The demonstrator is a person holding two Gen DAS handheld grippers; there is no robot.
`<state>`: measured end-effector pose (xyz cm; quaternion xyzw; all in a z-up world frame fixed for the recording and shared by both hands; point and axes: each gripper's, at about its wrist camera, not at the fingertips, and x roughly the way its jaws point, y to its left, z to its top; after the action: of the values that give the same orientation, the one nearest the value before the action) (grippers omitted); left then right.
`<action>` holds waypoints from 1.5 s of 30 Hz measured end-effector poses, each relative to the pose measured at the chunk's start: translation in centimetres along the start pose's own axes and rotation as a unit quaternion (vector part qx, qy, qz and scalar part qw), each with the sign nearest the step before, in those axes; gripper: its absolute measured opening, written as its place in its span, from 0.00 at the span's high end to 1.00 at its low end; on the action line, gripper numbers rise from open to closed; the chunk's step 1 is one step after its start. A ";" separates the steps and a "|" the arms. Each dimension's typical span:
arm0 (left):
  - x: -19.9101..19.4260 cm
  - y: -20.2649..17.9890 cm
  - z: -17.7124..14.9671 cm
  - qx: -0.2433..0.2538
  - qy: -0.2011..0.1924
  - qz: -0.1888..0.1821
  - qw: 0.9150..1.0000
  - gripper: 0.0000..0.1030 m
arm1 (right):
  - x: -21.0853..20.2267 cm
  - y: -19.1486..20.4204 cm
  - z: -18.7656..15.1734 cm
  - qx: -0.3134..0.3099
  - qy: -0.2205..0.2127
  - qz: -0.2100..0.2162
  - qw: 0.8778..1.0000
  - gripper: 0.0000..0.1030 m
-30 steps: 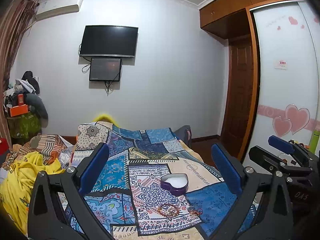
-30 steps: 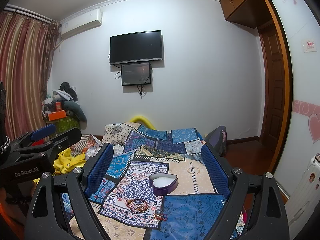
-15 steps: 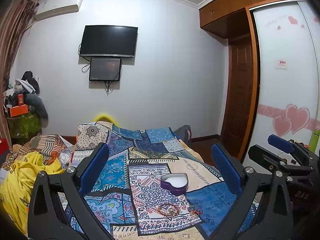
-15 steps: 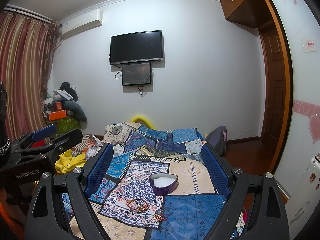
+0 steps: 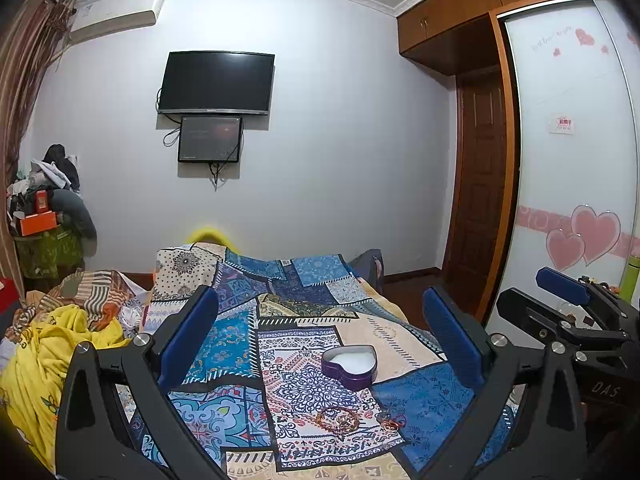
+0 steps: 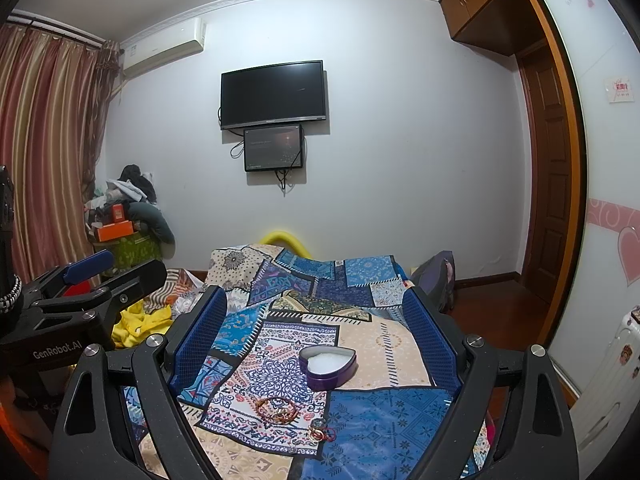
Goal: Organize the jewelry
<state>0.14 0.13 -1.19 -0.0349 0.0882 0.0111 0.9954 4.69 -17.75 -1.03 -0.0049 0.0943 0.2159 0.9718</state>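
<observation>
A purple heart-shaped box [image 5: 350, 366] with a white lining stands open on the patchwork bed cover; it also shows in the right wrist view [image 6: 328, 364]. In front of it lie a beaded bracelet [image 5: 337, 419] and a small red and gold piece [image 5: 390, 422], seen from the right as the bracelet [image 6: 276, 409] and the small piece [image 6: 322, 433]. My left gripper [image 5: 320, 336] is open and empty, held above the bed. My right gripper [image 6: 316, 328] is open and empty beside it.
The patchwork cover [image 5: 304, 320] spans the bed. Yellow and striped bedding [image 5: 60, 340] is heaped at the left. A wardrobe with heart stickers [image 5: 572, 200] and a brown door [image 5: 480, 200] stand at the right. A TV [image 5: 216, 82] hangs on the far wall.
</observation>
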 end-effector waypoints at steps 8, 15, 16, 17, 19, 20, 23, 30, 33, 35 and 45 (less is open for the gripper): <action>0.2 -0.3 0.1 0.002 0.003 -0.001 1.000 0.00 | 0.0 -0.1 0.0 0.000 0.000 0.000 1.000 0.15; 0.2 -0.4 0.1 0.001 0.004 -0.001 1.000 0.00 | 0.1 0.5 -0.4 -0.001 0.002 -0.001 1.000 0.15; 0.3 -0.4 0.0 0.001 0.006 -0.002 1.000 0.00 | 0.1 0.5 -0.5 -0.001 0.003 -0.001 1.000 0.15; 0.3 -0.4 0.0 0.001 0.007 -0.003 1.000 0.00 | 0.1 0.5 -0.6 -0.001 0.003 -0.002 1.000 0.15; 0.5 -0.5 -0.1 0.001 0.009 -0.004 1.000 0.00 | 0.2 0.4 -0.7 -0.001 0.005 -0.004 1.000 0.15; 0.6 -0.5 -0.2 0.001 0.011 -0.005 1.000 0.00 | 0.3 0.4 -0.7 0.000 0.006 -0.004 1.000 0.15; 0.9 -0.5 -0.4 0.004 0.015 0.001 1.000 0.00 | 0.5 0.2 -0.8 0.001 0.012 -0.006 1.000 0.15; 2.4 -0.4 -0.9 0.016 0.039 0.008 0.999 0.00 | 1.9 -0.9 -2.0 0.000 0.046 -0.022 0.999 0.15; 3.7 -0.4 -1.7 0.025 0.062 0.008 0.998 0.00 | 3.1 -1.7 -3.2 -0.001 0.077 -0.033 0.996 0.15; 4.7 -0.2 -2.5 0.026 0.081 0.012 0.996 0.00 | 3.7 -2.2 -4.0 0.000 0.093 -0.037 0.995 0.15; 9.5 0.6 -7.1 0.037 0.188 0.010 0.981 0.17 | 5.7 -4.4 -6.6 0.020 0.175 -0.026 0.984 0.16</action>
<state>8.21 0.38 -9.87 0.0018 0.2747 0.0107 0.9615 10.42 -19.64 -8.75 -0.0252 0.2669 0.1846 0.9455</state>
